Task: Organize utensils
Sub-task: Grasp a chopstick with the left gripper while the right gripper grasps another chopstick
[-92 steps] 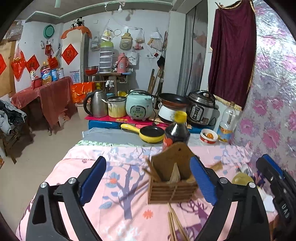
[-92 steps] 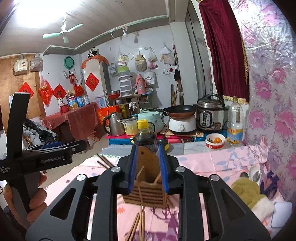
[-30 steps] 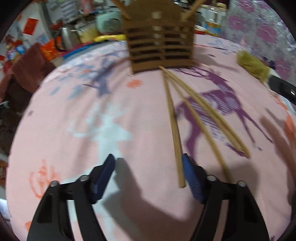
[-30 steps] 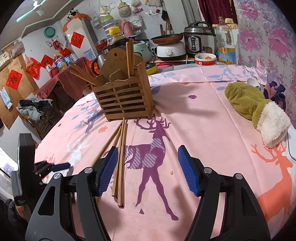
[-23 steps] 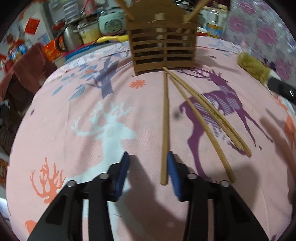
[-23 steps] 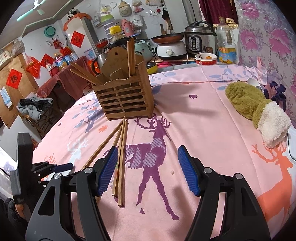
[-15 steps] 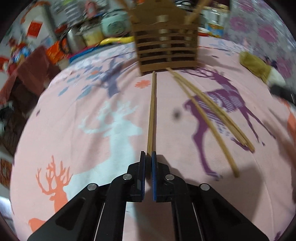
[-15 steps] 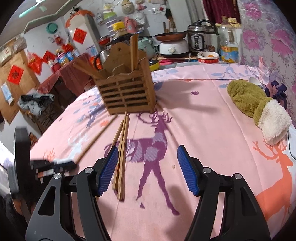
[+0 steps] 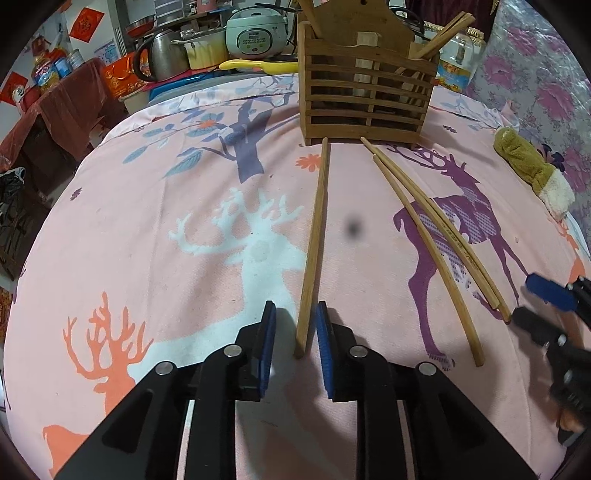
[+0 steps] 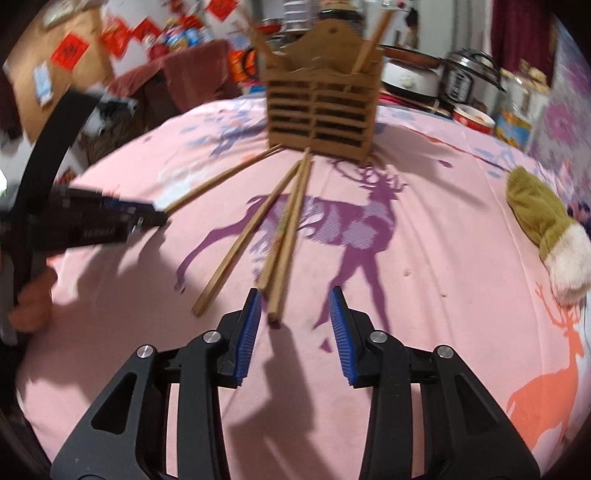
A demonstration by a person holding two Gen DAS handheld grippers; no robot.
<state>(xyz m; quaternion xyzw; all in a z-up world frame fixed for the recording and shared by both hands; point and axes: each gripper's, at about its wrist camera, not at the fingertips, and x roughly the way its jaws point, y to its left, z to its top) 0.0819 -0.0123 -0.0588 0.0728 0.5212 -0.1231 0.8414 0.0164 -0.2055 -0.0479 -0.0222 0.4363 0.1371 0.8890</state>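
Note:
A slatted wooden holder (image 9: 365,96) (image 10: 321,110) stands at the far side of the pink deer-print tablecloth (image 9: 147,229) with a few chopsticks upright in it. One loose chopstick (image 9: 314,236) lies on the cloth, its near end between the pads of my left gripper (image 9: 295,325). The jaws are opening and a gap shows on the chopstick's left side. Three more chopsticks (image 10: 284,229) fan out from the holder. The near ends of two of them reach my right gripper (image 10: 294,295), whose jaws are closing without pressing on them.
An olive and white mitten (image 9: 532,173) (image 10: 543,218) lies at the right of the table. A kettle (image 9: 159,61), a rice cooker (image 9: 255,33) and pots stand beyond the far edge. In the right wrist view a hand holds the left gripper (image 10: 110,218) at the left.
My left gripper shut on the single chopstick's end, swung it straighter, and has since parted its jaws. My right gripper rolled, dropped toward the paired chopsticks' ends and narrowed its jaws.

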